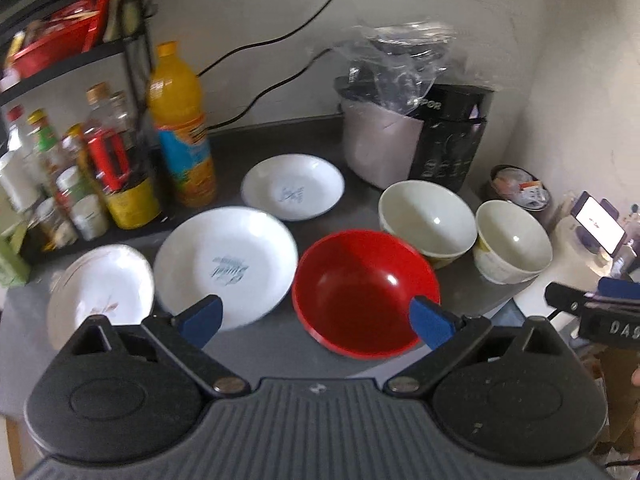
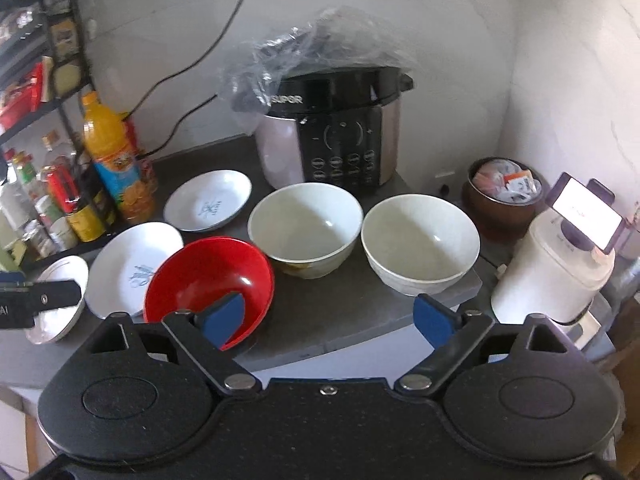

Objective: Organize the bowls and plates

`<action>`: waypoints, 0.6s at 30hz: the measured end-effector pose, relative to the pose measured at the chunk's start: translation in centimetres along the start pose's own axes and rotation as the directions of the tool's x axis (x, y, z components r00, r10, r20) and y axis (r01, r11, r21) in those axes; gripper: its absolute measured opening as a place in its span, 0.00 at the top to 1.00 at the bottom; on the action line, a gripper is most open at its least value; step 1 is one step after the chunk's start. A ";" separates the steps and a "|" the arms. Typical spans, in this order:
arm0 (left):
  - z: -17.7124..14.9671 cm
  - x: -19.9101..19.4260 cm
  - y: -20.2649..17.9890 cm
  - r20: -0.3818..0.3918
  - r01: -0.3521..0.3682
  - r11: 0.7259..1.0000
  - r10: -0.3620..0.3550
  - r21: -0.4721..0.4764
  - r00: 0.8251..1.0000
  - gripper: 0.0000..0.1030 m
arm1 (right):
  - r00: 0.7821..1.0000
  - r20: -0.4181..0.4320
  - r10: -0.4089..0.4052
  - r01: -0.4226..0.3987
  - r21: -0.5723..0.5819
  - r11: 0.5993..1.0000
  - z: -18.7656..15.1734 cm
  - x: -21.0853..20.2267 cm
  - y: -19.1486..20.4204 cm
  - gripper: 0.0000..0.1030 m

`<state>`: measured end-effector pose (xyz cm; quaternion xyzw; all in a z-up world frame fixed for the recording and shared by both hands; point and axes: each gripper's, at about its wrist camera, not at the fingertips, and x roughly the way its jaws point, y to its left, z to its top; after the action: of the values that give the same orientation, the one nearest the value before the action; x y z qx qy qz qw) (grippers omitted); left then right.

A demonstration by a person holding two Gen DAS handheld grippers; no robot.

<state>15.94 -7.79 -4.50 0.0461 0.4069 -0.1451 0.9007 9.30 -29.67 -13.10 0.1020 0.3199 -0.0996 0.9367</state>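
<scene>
the left tool (image 1: 316,320) hangs above the front of the dark grey table (image 1: 256,344) with its blue fingers (image 1: 202,318) spread wide and nothing between them. under it stands the red bowl (image 1: 366,292), upright and empty, just beside the big white plate (image 1: 226,266) with blue writing. left of that plate lies a white plate with a flower pattern (image 1: 100,290), and it is hard to tell if their rims touch, because this part is blurred. a smaller white plate (image 1: 293,187) lies further back, near the orange juice bottle (image 1: 182,128).

the right tool (image 2: 330,316) is also wide open and holds nothing; it hovers over the front edge of the table, between the red bowl (image 2: 208,280) and the right cream bowl (image 2: 420,242). the left cream bowl (image 2: 306,228) stands just beside the red bowl and near the right one, both upright and empty. behind them is a black and silver rice cooker (image 2: 340,140) with a clear plastic bag (image 2: 304,52) on top. at the right a brown pot (image 2: 502,196) holds small packets, and a phone (image 2: 586,212) with a lit screen is clamped above a white appliance (image 2: 548,272). bottles and jars (image 1: 76,184) crowd the rack at the left.
</scene>
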 end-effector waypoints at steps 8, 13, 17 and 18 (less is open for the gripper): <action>3.7 3.8 1.0 -0.002 0.124 0.984 -0.125 0.131 0.992 0.07 | 0.999 0.009 -0.048 0.046 0.125 0.991 1.9 2.7 2.1 0.14; 5.7 6.0 2.3 -0.008 0.180 0.968 -0.182 0.175 0.983 0.12 | 0.996 -0.003 -0.091 0.089 0.202 0.975 2.8 4.6 3.6 0.15; 7.2 7.7 3.0 -0.017 0.237 0.953 -0.239 0.191 0.971 0.23 | 0.994 -0.025 -0.110 0.113 0.237 0.965 3.4 5.8 4.6 0.20; 7.5 8.1 3.1 -0.024 0.251 0.949 -0.251 0.190 0.968 0.25 | 0.994 -0.030 -0.104 0.109 0.257 0.960 3.6 5.9 4.5 0.21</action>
<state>27.37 -8.16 -5.67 0.0803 0.3934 -0.2968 0.8664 17.11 -26.95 -13.41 0.2064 0.3168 -0.1897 0.9061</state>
